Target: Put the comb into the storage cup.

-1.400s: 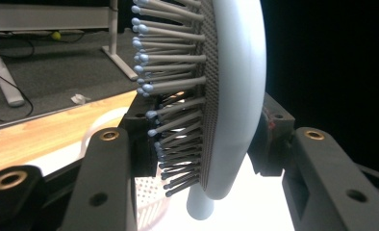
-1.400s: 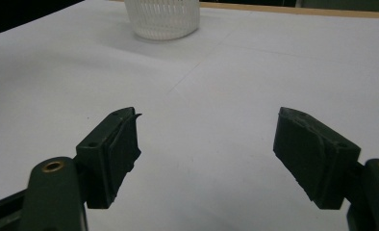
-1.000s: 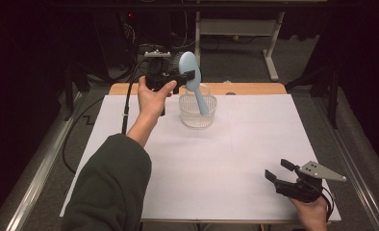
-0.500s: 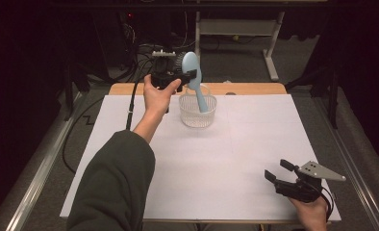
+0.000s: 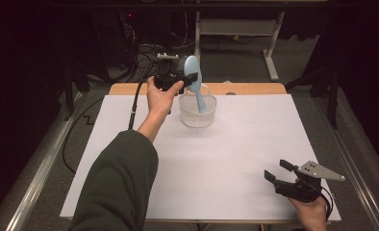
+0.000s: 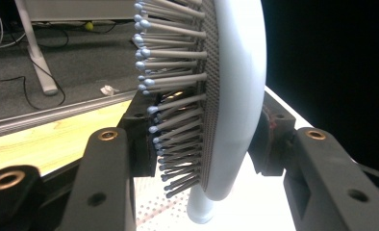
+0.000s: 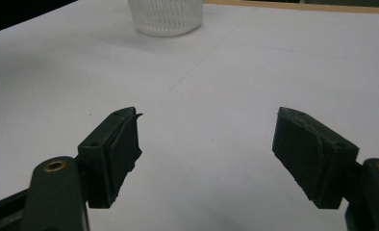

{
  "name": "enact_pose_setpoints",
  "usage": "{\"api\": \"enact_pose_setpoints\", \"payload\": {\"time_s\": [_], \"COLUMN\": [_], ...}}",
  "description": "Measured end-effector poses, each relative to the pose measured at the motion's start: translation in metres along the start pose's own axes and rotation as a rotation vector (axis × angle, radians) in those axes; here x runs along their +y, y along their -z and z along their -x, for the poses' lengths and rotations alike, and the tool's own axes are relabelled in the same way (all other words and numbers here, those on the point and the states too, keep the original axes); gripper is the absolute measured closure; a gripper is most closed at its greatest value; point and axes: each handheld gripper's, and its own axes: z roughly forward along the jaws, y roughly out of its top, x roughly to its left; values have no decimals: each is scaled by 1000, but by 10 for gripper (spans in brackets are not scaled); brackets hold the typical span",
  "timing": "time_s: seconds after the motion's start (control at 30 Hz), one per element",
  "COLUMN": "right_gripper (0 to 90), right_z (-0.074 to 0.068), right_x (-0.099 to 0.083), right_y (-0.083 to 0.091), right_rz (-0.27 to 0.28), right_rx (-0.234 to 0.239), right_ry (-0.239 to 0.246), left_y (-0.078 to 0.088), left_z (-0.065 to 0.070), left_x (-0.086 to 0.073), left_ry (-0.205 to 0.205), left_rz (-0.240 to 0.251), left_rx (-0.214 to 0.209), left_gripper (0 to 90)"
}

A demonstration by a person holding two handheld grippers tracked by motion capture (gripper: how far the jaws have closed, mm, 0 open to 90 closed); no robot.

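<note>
My left gripper (image 5: 189,77) is shut on the head of a light blue hairbrush (image 5: 194,71), held above the far middle of the table. The brush hangs nearly upright and its handle (image 5: 201,100) reaches down into a clear ribbed plastic cup (image 5: 197,115). In the left gripper view the two pads clamp the brush head (image 6: 240,86), one on the bristle side and one on the smooth back. My right gripper (image 5: 277,170) rests open near the front right corner with nothing between its fingers (image 7: 114,144). The cup (image 7: 164,17) stands far ahead in the right gripper view.
A white sheet (image 5: 216,163) covers the table, with a wooden edge (image 5: 245,88) along the far side. Cables and a desk frame (image 5: 269,53) lie on the floor behind. My left sleeve (image 5: 120,187) crosses the front left.
My left hand has shifted a little to the right and down with the brush, so the handle sits lower in the cup. The right gripper has stayed where it was.
</note>
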Motion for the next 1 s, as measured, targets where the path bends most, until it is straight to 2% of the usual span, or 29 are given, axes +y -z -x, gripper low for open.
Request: {"api": "enact_pose_setpoints", "payload": {"time_s": [0.17, 0.27, 0.4, 0.77, 1.0], "right_gripper": [252, 252, 252, 252, 253], "right_z": [1, 1, 1, 2, 2], "right_x": [0, 0, 0, -1, -1], "right_y": [0, 0, -1, -2, -1], "right_rz": [1, 1, 1, 1, 3], "right_rx": [1, 2, 4, 8, 9], "right_ry": [-3, -3, 0, -6, -8], "left_y": [-4, -6, -10, -21, -31], "left_z": [-1, -2, -4, -3, -5], "left_x": [-2, -2, -4, -9, -20], "left_ry": [4, 17, 15, 18, 27], "left_rz": [-12, -50, -64, -57, -63], "left_rx": [-4, -18, -11, -17, -8], "left_gripper": [526, 526, 526, 525, 521]}}
